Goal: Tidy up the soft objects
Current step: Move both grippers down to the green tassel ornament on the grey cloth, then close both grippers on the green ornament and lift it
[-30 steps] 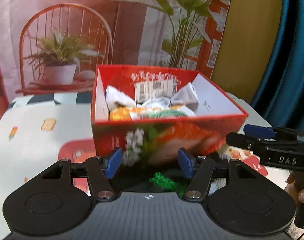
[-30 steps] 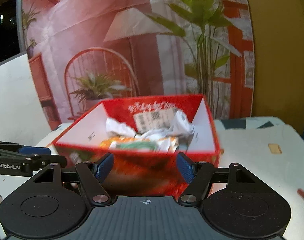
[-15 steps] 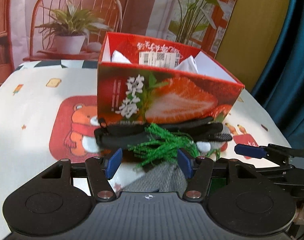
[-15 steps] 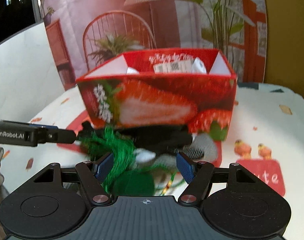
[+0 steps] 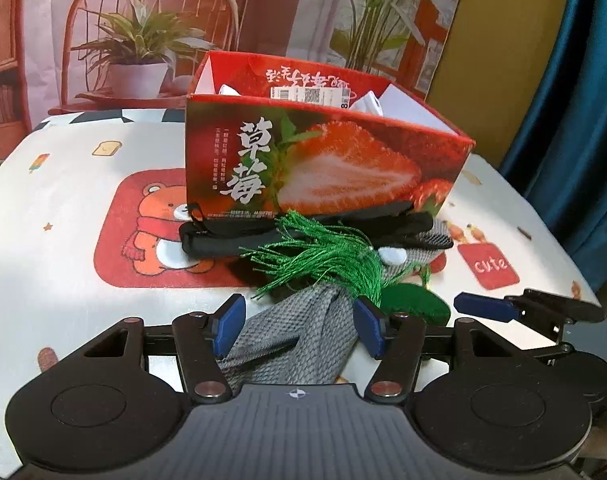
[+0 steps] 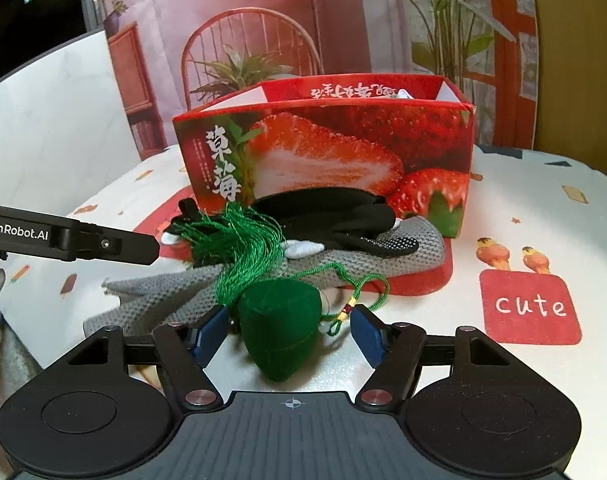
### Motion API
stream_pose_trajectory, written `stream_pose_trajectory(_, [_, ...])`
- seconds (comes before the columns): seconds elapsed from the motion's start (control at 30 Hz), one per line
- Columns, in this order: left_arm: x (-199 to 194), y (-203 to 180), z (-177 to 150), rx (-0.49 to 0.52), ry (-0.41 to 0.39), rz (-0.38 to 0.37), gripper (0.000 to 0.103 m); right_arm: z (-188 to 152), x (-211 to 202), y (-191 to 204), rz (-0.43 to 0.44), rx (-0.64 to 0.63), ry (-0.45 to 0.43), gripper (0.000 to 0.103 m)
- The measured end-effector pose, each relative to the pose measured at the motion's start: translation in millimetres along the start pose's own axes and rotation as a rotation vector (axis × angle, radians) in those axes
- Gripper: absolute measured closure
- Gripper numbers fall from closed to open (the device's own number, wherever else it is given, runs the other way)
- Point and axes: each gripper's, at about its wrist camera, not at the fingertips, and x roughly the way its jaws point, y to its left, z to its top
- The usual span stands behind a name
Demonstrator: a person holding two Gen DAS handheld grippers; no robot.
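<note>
Cartoon-printed table carries a strawberry box; just near it lie soft things — a green pouch, tassel pointing far-left, over a grey knit cloth. Left tongs and right tongs both gape, released.

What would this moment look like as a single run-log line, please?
left tool: open, over grey knit cloth | right tool: open, around green pouch | strawberry box: behind pile
</note>
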Motion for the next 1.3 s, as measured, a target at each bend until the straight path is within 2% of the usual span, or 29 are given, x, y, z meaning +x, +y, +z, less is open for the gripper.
stream_pose_trajectory(0.23, [2.0, -5.0, 0.2, 0.026, 0.002, -0.022, 0.041, -8.0, 3.6, 7.6, 0.014, -0.066, -0.012, 0.045])
stream_pose_trajectory(0.4, [8.4, -4.5, 1.0, 0.019, 0.018, -0.037, 0.045, -10.0, 9.3, 2.9, 0.021, -0.067, 0.002, 0.059])
stream_pose_trajectory(0.53, [11.2, -5.5, 1.7, 0.017, 0.023, -0.063, 0.049, -11.8, 12.9, 1.9, 0.027, -0.08, 0.002, 0.063])
stream_pose_trajectory(0.6, [12.5, -6.4, 1.8, 0.016, 0.027, -0.078, 0.051, -11.9, 14.1, 1.9, 0.031, -0.088, -0.004, 0.064])
stream_pose_trajectory(0.9, [18.8, -11.6, 2.1, 0.001, 0.037, -0.136, 0.051, -11.6, 25.0, 14.4, 0.064, -0.152, -0.023, 0.067])
stream_pose_trajectory(1.03, [25.6, -9.9, 4.5, -0.062, 0.065, -0.195, 0.051, -10.2, 30.2, 19.8, 0.082, -0.171, -0.026, 0.067])
stream_pose_trajectory(1.3, [51.2, -15.6, 7.5, -0.087, 0.103, -0.197, 0.051, -11.7, 31.1, 23.3, 0.081, -0.2, -0.032, 0.067])
